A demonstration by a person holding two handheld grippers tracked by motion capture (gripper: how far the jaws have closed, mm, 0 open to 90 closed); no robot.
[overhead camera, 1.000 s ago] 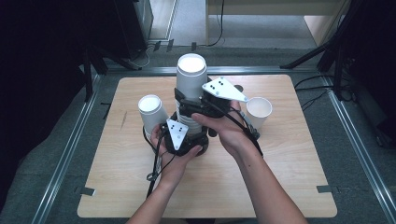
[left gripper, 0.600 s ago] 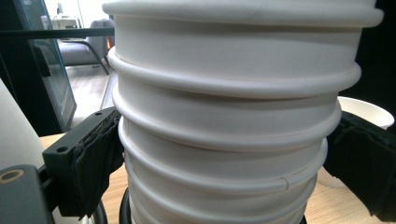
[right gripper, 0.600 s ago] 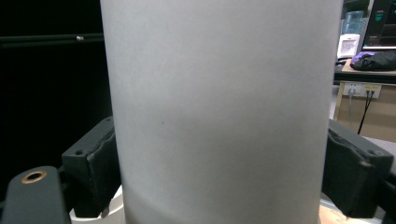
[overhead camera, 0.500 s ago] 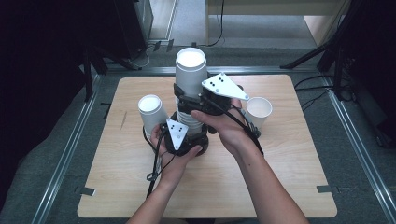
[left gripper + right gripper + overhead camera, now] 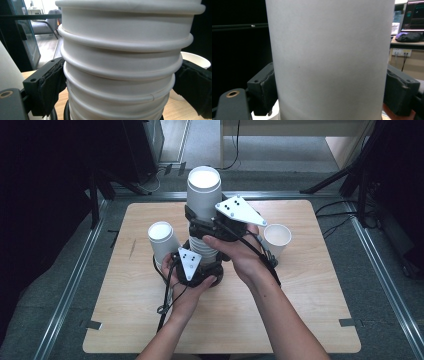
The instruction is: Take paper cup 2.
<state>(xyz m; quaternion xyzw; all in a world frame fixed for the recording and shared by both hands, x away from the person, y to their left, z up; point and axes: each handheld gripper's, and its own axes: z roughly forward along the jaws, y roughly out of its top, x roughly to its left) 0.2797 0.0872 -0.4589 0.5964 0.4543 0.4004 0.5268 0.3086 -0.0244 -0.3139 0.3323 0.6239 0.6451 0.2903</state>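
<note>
A tall stack of white paper cups stands upright in the middle of the wooden table. My left gripper is shut on the stack low down; its pads press the ribbed rims of the stack from both sides. My right gripper sits higher, around the top cup. Its jaws have just been closing with that cup between them. In the right gripper view the pads lie against the smooth wall of the top cup.
A single white cup stands just left of the stack, by my left hand. Another open cup stands to the right, behind my right wrist. Metal rails run along the table's sides, and cables trail from both grippers.
The right gripper and the top cup have edged upward a little. The left gripper and the lower stack have stayed put.
</note>
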